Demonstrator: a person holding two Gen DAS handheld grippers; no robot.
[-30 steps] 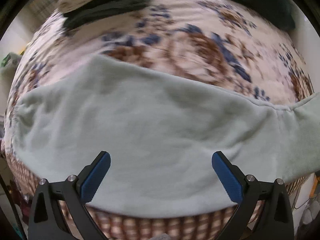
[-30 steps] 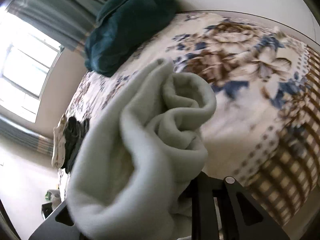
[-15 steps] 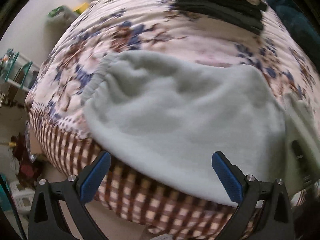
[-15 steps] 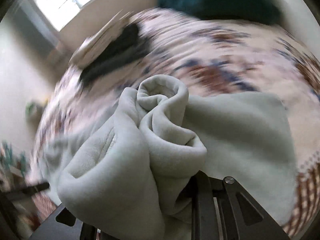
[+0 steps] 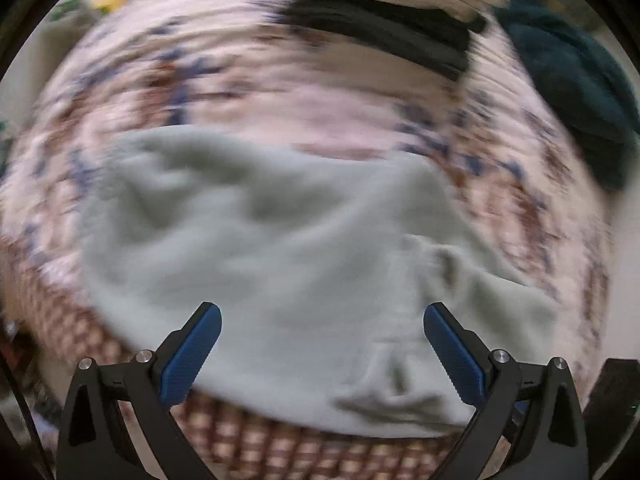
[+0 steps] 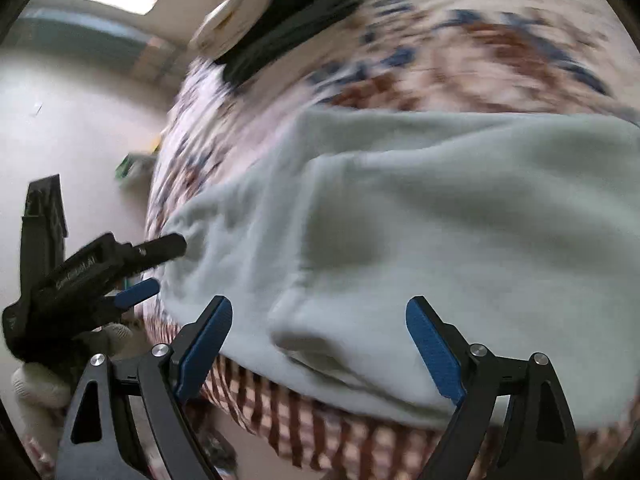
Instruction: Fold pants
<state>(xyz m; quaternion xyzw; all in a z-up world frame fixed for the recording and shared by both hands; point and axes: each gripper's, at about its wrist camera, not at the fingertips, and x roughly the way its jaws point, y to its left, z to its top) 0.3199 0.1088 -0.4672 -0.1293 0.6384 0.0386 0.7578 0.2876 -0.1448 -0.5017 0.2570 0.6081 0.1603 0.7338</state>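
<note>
Below both grippers, pale green pants are lying folded on the floral bedspread; right gripper jaws are opening, gripping nothing, and left gripper is hanging spread, empty.

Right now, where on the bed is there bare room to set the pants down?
Free: floral bedspread between the pale green pants and the folded stack. Crowded: the near edge under the pants, and the far side with the stack and dark teal bundle.
</note>
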